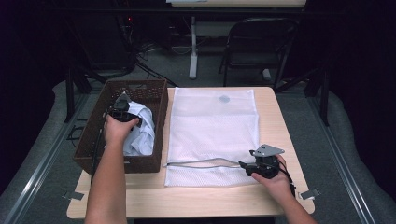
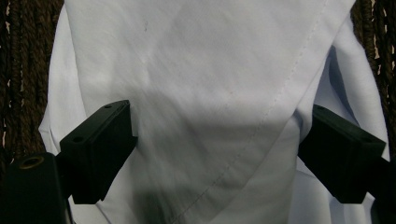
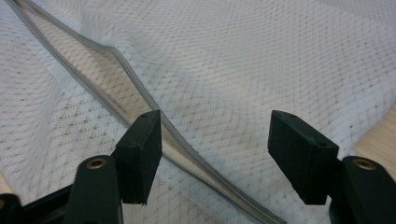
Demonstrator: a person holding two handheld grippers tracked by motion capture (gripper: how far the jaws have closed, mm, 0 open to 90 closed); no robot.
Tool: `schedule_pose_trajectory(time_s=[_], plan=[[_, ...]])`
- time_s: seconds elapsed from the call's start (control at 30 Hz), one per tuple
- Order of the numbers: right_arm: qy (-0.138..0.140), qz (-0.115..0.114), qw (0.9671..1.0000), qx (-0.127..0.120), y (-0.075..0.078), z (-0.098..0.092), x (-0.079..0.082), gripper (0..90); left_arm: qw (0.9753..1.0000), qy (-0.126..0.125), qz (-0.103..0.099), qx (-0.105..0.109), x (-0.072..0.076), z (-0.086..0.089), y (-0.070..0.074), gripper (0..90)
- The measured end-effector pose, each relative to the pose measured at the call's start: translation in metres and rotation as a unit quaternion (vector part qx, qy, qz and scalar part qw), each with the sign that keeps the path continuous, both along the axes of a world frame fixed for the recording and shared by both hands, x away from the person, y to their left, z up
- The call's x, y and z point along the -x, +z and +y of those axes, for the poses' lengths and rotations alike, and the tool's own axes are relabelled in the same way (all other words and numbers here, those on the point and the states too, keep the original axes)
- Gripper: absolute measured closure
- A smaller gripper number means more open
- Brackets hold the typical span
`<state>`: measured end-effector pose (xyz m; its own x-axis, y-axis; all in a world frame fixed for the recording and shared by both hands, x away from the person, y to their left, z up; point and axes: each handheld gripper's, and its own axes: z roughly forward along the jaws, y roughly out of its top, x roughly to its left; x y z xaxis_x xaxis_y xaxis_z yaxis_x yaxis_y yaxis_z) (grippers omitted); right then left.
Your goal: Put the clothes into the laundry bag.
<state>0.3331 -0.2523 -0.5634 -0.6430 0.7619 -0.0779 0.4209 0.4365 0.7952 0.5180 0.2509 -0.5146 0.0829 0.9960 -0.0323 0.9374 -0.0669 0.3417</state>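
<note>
My left gripper (image 1: 122,108) was down in the brown wicker basket (image 1: 159,122) at the table's left side, jaws spread wide. In the left gripper view the white cloth (image 2: 201,93) sat right betw. the two black jaws, a stitched seam running diagonally across it, basket weave showing dark at both edges. Jaws weren't pinching anything yet; fabric lay betw. and under them, and I couldn't tell if they touched it. From the high view the cloth (image 1: 140,128) was bunched toward the right half of the basket, my left hand (image 1: 117,129) just near of it.

My right gripper (image 1: 250,166) was at the near right of the wooden table (image 1: 196,198), on the near edge of the white mesh bag (image 1: 215,126) that lay flat mid-table, just right of the basket. Jaws spread here too, nothing held. In the right gripper view the bag's grey zipper edge (image 3: 140,100) ran diagonally, passing just beside the left jaw, w/ the opening gaping a bit so the table showed thru. The mesh bag (image 3: 261,60) spread out beyond both jaws. Right hand (image 1: 275,179) sat near the table's near right corner.

Beyond the far edge, a dark folding chair (image 1: 254,44) stood on the floor.
</note>
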Motion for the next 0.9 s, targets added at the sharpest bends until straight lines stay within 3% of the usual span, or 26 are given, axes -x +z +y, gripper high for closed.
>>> schedule_pose_trajectory(time_s=[0.43,0.9], plan=[[0.001,-0.001,1.0,0.001,0.0,0.0,0.0,35.1,0.9999,0.004,0.011,-0.006,0.0,0.001,-0.009,9.3],[0.002,-0.003,1.0,0.004,0.0,0.001,0.0,34.9,0.9995,0.015,0.027,0.002,0.001,0.003,-0.019,5.0]])
